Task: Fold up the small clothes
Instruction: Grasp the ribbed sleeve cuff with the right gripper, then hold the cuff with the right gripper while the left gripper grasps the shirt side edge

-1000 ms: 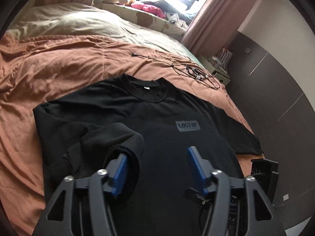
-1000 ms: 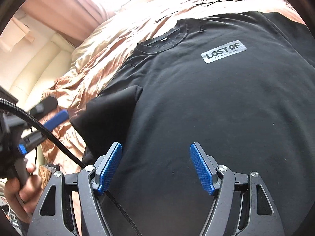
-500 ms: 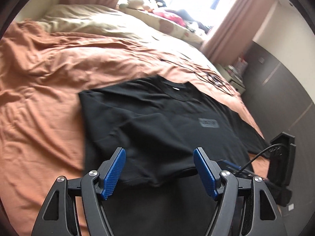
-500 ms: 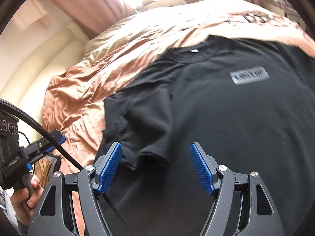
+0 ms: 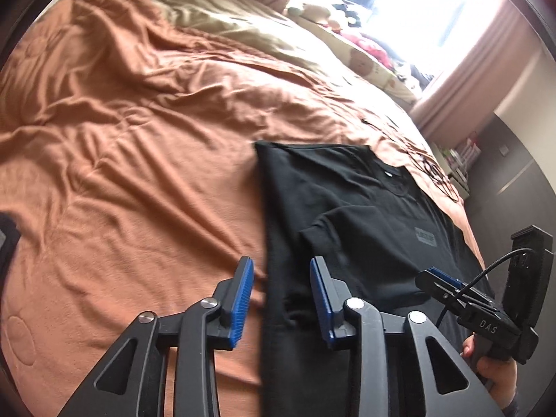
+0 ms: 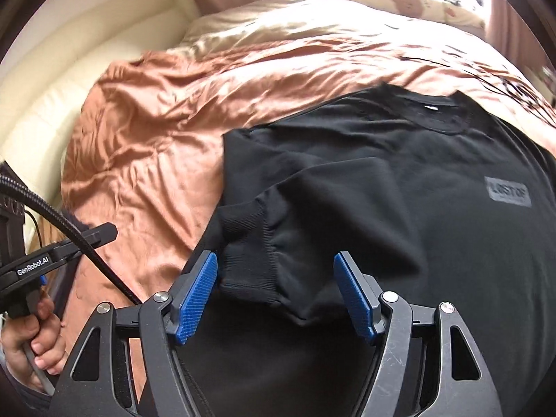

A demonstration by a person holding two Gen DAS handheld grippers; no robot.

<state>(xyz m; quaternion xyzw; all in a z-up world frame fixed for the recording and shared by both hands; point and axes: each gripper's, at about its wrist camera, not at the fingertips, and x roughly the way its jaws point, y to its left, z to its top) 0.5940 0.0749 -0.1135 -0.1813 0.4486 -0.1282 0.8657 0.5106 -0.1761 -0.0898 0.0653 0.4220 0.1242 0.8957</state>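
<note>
A black shirt (image 5: 347, 208) with a grey "LOST OF" patch (image 6: 509, 191) lies flat on the orange duvet (image 5: 139, 139). Its left sleeve is folded in over the chest, and the ribbed cuff (image 6: 250, 243) points toward me. My left gripper (image 5: 281, 295) hangs over the shirt's left side edge. Its jaws are closing, with that edge between them and a gap still showing on both sides. My right gripper (image 6: 276, 295) is wide and closing a little, and the cuff lies between its pads untouched. Each view also shows the other gripper in a hand.
Black cables (image 5: 431, 166) lie on the duvet beyond the collar. A beige pillow (image 5: 243, 21) and plush toys (image 5: 365, 55) sit by the bright window. A dark panelled wall (image 5: 514, 180) runs along the right and a cream headboard (image 6: 87, 69) along the left.
Both grippers have swung left across the shirt, from its middle to its left side and the folded sleeve. The left jaws have narrowed. The shirt itself lies as before.
</note>
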